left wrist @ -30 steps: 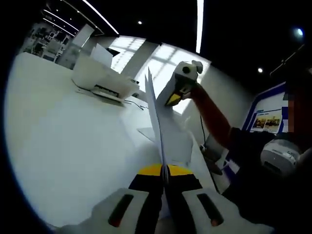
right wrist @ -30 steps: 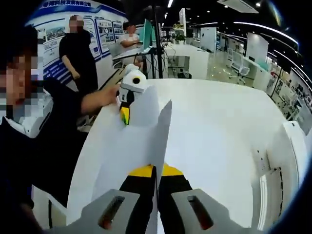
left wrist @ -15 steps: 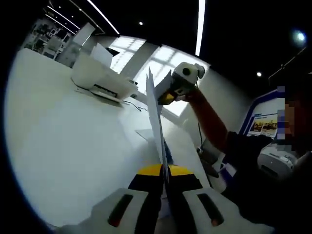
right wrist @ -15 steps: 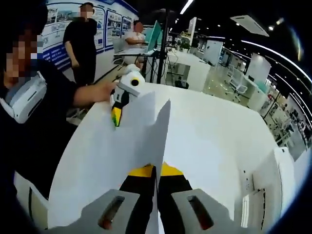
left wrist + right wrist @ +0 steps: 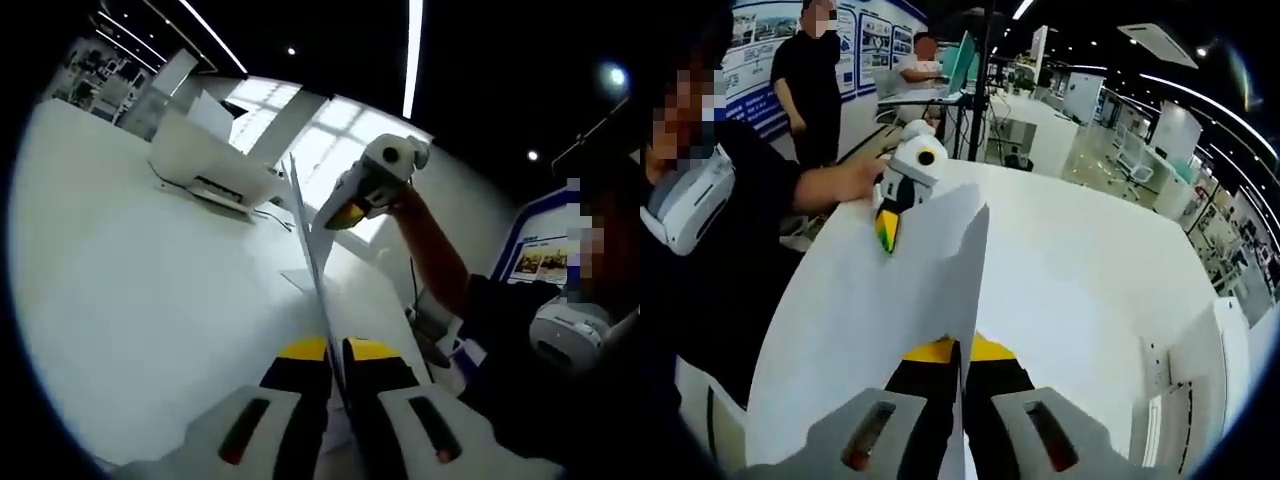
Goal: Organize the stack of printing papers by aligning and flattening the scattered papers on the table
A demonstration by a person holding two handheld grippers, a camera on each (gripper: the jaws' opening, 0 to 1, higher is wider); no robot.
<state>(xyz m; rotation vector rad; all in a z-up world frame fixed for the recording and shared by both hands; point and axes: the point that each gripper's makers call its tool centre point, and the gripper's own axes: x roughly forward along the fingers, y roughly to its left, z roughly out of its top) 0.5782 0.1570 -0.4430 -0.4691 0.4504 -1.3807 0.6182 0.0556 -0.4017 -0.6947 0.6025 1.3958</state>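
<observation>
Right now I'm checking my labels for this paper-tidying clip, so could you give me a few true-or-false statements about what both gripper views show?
1. Both grippers are shut on the papers. True: the left gripper and the right gripper each pinch them.
2. The papers lie flat on the table. False: they are held upright, edge-on.
3. A printer sits on the table. True.
4. The table is black. False: it is white.

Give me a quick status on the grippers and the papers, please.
Left gripper and right gripper both shut on the papers, held upright on edge above the table. Printer well clear; nothing in the way.
</observation>
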